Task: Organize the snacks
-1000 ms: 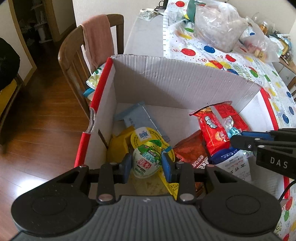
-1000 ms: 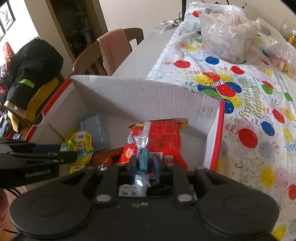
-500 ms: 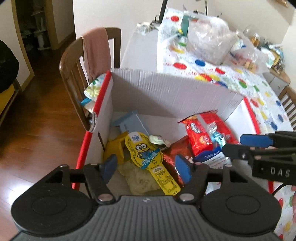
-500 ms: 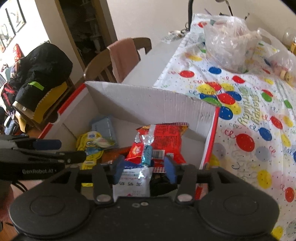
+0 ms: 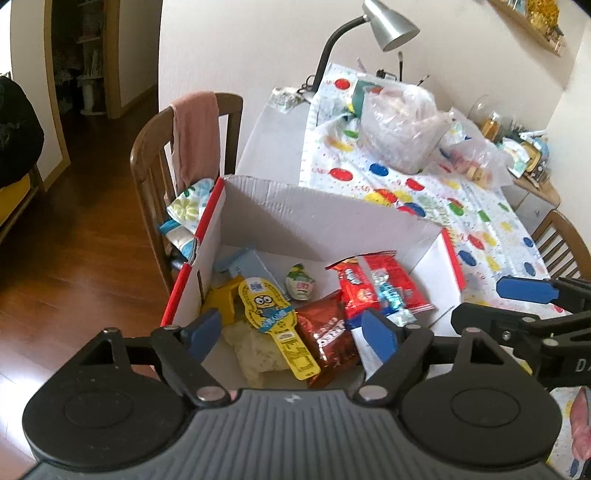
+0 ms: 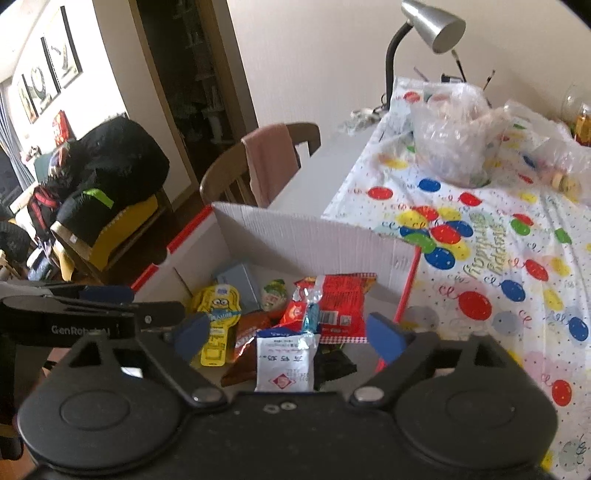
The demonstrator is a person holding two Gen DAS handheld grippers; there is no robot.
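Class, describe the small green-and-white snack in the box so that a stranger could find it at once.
Start at the cardboard box on the table's near end. On its floor, the green-and-white snack lies between the yellow Minion packet and the red bag. It is the smallest, roundest item, lying alone.

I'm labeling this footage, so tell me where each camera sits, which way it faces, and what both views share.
Left wrist view: sits on the left tongs, above the near edge of the cardboard box, facing down into it; its open blue pads frame the Minion pack, and the right tongs enter from the right.
Right wrist view: sits on the right tongs, open, looking into the box from its right; the left tongs cross at left.
Shared: box, red chip bag, desk lamp, balloon tablecloth.
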